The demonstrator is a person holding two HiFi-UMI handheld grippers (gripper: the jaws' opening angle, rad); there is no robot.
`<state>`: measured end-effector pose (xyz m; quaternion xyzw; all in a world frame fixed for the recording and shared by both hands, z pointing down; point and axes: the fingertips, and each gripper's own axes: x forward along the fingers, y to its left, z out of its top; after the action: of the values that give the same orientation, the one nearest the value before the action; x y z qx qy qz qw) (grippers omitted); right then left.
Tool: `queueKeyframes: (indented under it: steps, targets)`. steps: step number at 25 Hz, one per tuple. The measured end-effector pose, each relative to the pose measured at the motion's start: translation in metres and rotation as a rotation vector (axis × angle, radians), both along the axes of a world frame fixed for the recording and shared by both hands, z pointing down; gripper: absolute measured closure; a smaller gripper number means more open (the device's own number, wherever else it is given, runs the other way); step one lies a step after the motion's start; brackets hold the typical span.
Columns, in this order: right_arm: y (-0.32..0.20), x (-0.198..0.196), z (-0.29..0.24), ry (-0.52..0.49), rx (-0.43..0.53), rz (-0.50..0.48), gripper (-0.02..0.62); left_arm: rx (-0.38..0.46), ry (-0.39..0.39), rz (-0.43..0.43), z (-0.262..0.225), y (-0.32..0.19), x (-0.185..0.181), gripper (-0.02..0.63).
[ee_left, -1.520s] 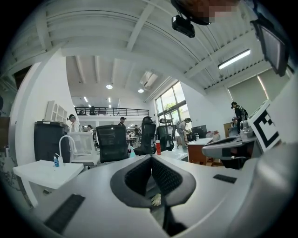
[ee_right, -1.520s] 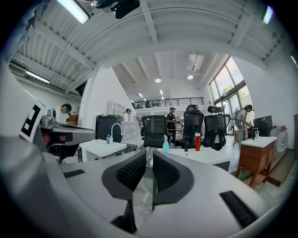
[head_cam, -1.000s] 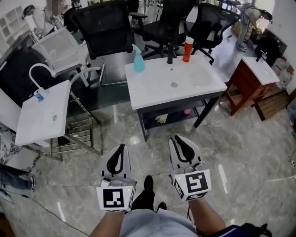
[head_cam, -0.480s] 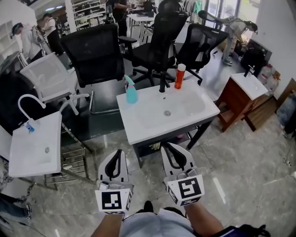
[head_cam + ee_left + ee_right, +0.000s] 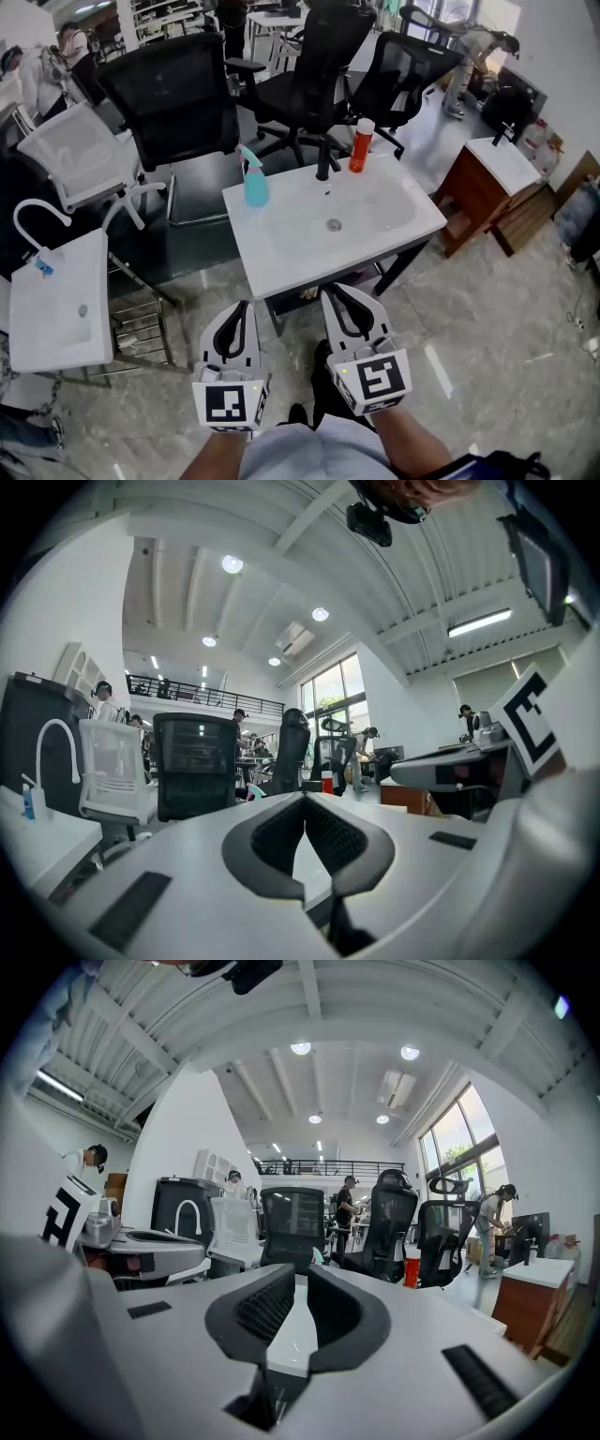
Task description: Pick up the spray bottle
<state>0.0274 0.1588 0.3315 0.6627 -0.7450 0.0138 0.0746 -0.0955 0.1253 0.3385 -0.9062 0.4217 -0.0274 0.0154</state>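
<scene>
The teal spray bottle (image 5: pixel 253 178) stands upright at the far left corner of a white sink counter (image 5: pixel 375 234), and shows small in the left gripper view (image 5: pixel 253 792) and the right gripper view (image 5: pixel 317 1256). My left gripper (image 5: pixel 242 309) is held level just short of the counter's near edge, jaws shut and empty (image 5: pixel 303 801). Beside it, my right gripper (image 5: pixel 339 292) also points at the counter; its jaws are closing to a narrow gap with nothing between them (image 5: pixel 301 1277). Both are well short of the bottle.
A red bottle (image 5: pixel 360 145) and a black faucet (image 5: pixel 323 169) stand at the counter's back edge. Black office chairs (image 5: pixel 178 103) crowd behind it. A second white sink (image 5: pixel 56 300) is at left, a wooden vanity (image 5: pixel 487 178) at right. People stand far back.
Both grippers have advanced toward the sink counter, which now lies closer beneath the head view. The spray bottle has not moved on the counter.
</scene>
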Motion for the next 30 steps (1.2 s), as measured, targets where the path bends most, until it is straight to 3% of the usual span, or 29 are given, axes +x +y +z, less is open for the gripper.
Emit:
queueKeyframes:
  steps: [11,18,30]
  targets:
    - [-0.119,0.049,0.006,-0.043,0.013,-0.067,0.538,-0.015,-0.034,-0.062,0.008,-0.101,0.049,0.588]
    - [-0.22,0.081,-0.004,-0.074,0.045,-0.186,0.537,0.001,-0.069,-0.192,-0.009,-0.182,0.074,0.588]
    - [-0.298,0.071,-0.009,-0.072,0.031,-0.357,0.532,0.064,-0.095,-0.361,-0.033,-0.238,0.065,0.588]
